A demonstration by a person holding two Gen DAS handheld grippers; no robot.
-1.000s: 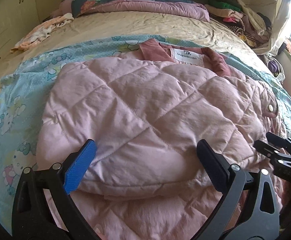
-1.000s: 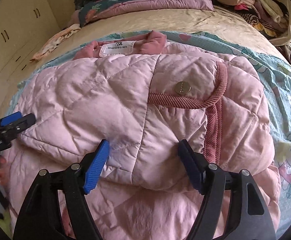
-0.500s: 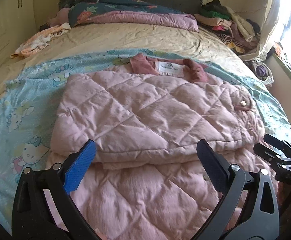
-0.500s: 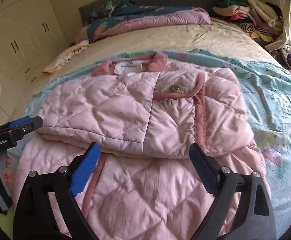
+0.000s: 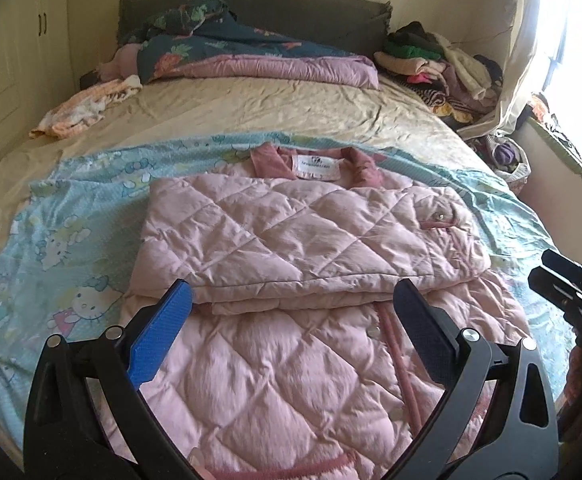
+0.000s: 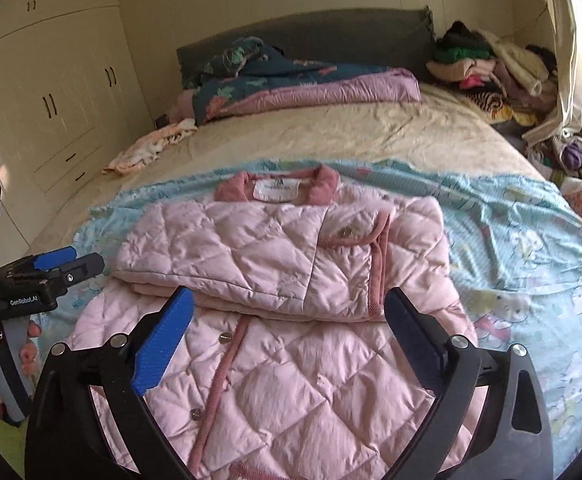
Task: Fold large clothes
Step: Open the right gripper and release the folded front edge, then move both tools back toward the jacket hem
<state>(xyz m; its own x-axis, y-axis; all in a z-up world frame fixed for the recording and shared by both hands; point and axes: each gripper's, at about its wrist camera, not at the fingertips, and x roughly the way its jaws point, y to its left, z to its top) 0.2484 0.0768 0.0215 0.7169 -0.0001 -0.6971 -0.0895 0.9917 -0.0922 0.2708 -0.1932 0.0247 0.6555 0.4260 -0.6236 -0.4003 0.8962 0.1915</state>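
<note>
A pink quilted jacket [image 5: 311, 248] lies flat on the bed, collar and white label at the far end. Its upper part is folded into a thick band across the chest, and the lower half spreads toward me [image 6: 291, 380]. My left gripper [image 5: 291, 292] hovers open above the near edge of that fold, with nothing between its fingers. My right gripper [image 6: 289, 296] hangs above the same fold; its jaws are opening and hold nothing. The left gripper [image 6: 67, 266] also shows at the left edge of the right wrist view, held by a hand, and the right gripper [image 5: 551, 268] at the right edge of the left wrist view.
The jacket rests on a light blue cartoon-print sheet [image 5: 71, 248] over a beige bed [image 5: 291, 108]. A folded quilt [image 5: 271, 64] lies by the headboard, a clothes pile [image 5: 443, 64] at the far right, a small orange-white garment [image 5: 87, 108] at the left. Wardrobe doors [image 6: 63, 100] stand left.
Both grippers have pulled back and risen away from the jacket, so more of the bed shows. The right gripper's jaws have widened. The folded upper part lies released.
</note>
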